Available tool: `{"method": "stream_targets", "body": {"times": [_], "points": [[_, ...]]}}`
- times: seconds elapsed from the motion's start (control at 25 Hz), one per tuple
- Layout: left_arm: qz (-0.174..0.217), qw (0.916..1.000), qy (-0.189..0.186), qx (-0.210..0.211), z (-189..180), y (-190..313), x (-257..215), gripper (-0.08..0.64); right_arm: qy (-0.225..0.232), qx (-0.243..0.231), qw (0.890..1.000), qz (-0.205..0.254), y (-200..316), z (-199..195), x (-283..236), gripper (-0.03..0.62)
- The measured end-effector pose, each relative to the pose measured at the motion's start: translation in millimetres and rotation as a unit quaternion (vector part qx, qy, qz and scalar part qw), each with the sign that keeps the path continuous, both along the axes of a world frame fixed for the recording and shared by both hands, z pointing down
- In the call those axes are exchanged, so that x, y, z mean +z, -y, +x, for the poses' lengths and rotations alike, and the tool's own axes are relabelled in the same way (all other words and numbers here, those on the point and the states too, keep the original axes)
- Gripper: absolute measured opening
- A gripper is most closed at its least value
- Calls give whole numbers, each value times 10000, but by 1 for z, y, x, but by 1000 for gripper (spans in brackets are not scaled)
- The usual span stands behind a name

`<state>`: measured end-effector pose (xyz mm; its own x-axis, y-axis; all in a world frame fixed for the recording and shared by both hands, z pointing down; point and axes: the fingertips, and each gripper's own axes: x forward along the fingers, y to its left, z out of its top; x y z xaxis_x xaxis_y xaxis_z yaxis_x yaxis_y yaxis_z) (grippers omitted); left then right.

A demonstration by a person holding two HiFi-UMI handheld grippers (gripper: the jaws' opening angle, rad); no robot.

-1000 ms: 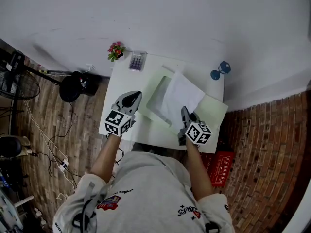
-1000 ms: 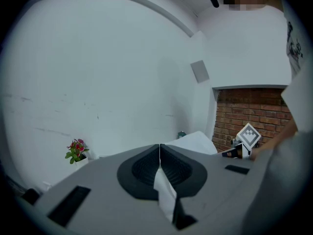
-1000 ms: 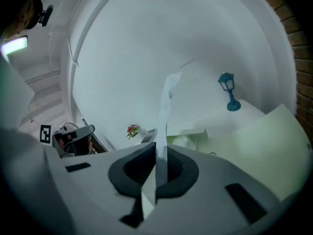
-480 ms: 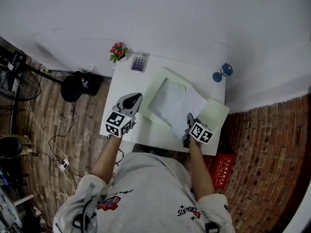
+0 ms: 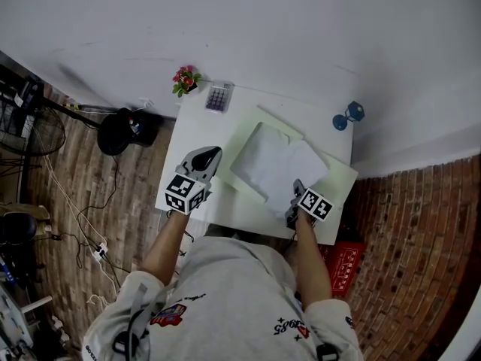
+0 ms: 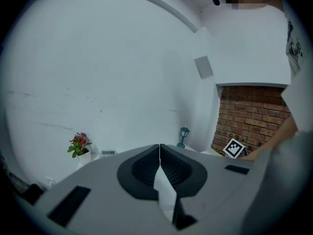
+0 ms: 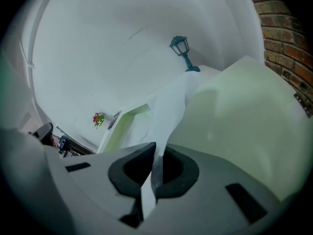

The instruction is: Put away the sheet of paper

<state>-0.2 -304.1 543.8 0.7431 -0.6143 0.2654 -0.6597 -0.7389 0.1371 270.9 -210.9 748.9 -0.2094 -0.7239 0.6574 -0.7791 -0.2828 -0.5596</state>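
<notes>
Lying across an open pale green folder (image 5: 336, 177) at the middle of the white table (image 5: 194, 130), the sheet of paper (image 5: 274, 164) is seen as plain white, blank and gently bowed. Its far part rests within the raised green border of the folder's half toward 10 o'clock, while its near corner at 5 o'clock is lifted. That corner is pinched by the right gripper (image 5: 298, 186), whose jaws are closed on it. Whether the far edge is tucked under the border cannot be told. The left gripper (image 5: 212, 151) is held over bare table at 9 o'clock, its jaws closed together on nothing. In the right gripper view the sheet (image 7: 168, 109) is shown rising from between the gripper (image 7: 155, 150) jaws and curling over the folder (image 7: 242, 121), a bend hardly seen from the head. In the left gripper view the gripper (image 6: 160, 146) tips are shown meeting, and neither paper nor folder is seen. A small white pot of red flowers (image 5: 186, 79) and a calculator (image 5: 218, 97) are set at 11 o'clock, a blue lantern ornament (image 5: 347, 116) at 1 o'clock.
</notes>
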Motion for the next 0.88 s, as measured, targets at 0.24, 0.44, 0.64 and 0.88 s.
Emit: {"method": "stream_targets", "body": {"times": [0.24, 0.44, 0.64, 0.88], "points": [[-19, 10000, 65, -66, -3, 2, 2, 23, 140, 115, 9996, -211, 4, 15, 18, 5], [-53, 9998, 96, -149, -7, 4, 5, 23, 183, 41, 9997, -173, 14, 18, 22, 5], [-67, 9997, 98, -195, -10, 6, 6, 23, 257, -29, 9995, -181, 22, 13, 23, 3], [-87, 9996, 109, -229, -12, 9, 7, 23, 296, -575, 9977, -217, 31, -8, 24, 2]]}}
